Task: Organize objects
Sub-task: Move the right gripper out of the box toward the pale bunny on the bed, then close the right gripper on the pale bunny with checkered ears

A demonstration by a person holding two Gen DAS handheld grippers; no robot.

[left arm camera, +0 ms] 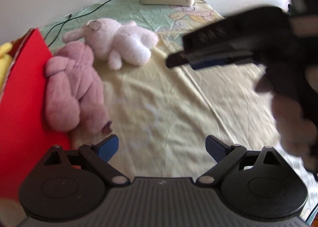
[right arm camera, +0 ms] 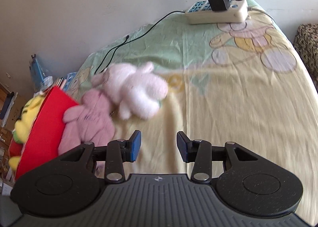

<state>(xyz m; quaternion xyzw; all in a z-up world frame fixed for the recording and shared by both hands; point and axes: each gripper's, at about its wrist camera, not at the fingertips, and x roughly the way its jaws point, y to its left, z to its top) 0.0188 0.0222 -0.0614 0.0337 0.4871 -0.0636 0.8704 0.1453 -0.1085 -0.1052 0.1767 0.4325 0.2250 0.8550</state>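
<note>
Both tongs empty: left tongs [left arm camera: 162, 145] spread wide, right tongs [right arm camera: 159, 145] partly apart. Pink plush [left arm camera: 73, 87] against red box [left arm camera: 23, 95], white plush [left arm camera: 123, 42] touching it, on bed [left arm camera: 178, 107].

Pink plush [left arm camera: 75, 85], white plush [left arm camera: 123, 42], red box [left arm camera: 23, 95]

My left gripper [left arm camera: 162, 147] and right gripper [right arm camera: 159, 146] look alike: black ribbed housing, two round black discs, black linkage arms with silver pivot pins, blue pads [right arm camera: 135, 145] on the fingertips. A small cross-in-circle mark, I think, sits on each housing's front edge.
</note>
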